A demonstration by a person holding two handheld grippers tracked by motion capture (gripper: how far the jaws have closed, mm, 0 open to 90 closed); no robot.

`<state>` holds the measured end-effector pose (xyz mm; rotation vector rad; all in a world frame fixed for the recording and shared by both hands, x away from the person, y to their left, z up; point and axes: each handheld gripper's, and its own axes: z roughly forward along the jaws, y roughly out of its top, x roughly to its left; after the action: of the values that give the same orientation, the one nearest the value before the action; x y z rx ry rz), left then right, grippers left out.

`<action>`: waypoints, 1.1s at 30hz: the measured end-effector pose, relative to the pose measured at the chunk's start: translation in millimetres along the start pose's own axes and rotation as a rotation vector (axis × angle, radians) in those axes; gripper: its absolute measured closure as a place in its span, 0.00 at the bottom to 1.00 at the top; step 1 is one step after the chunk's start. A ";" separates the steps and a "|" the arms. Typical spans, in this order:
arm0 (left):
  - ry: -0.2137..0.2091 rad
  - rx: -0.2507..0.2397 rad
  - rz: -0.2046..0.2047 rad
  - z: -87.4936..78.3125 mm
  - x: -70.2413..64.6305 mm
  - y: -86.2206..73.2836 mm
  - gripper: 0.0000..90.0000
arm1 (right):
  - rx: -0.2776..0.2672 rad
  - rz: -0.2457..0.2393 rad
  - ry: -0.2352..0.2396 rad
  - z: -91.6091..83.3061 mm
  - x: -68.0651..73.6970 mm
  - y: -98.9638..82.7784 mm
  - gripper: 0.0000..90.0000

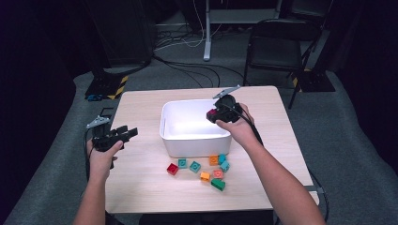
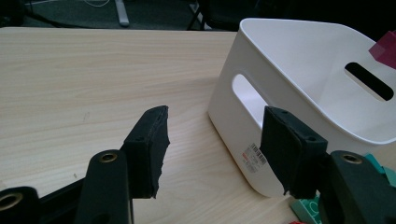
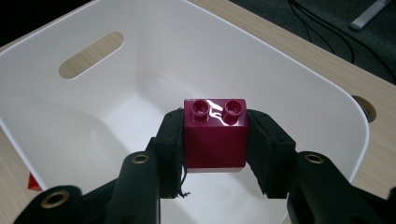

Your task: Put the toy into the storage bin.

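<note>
Glossy studded brick (image 3: 215, 133), smooth bin (image 3: 303, 84)

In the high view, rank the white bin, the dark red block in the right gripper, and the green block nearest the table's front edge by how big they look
1. white bin, by far the largest.
2. dark red block and green block: they look about the same; the right gripper covers part of the dark red one, so I won't rank them.
</note>
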<state>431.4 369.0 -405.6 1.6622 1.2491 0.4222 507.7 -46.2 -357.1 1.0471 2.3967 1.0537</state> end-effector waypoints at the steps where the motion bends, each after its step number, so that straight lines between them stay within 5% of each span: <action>1: 0.000 0.000 0.000 0.0 0.0 0.0 0.46 | 0.000 0.000 0.000 0.0 0.0 0.0 0.65; 8: 0.001 0.003 -0.001 0.6 0.9 -0.3 0.46 | 0.002 0.032 -0.013 7.6 -5.7 1.4 0.65; 22: 0.001 0.005 -0.001 1.9 1.3 -1.0 0.46 | 0.044 0.003 -0.026 18.8 0.0 0.9 0.65; 33: 0.002 0.007 -0.002 1.3 1.6 -1.0 0.46 | 0.025 -0.004 -0.018 11.1 2.1 0.8 0.62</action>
<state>432.5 369.8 -407.4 1.6665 1.2549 0.4193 512.6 -38.7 -364.0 1.0558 2.4023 1.0111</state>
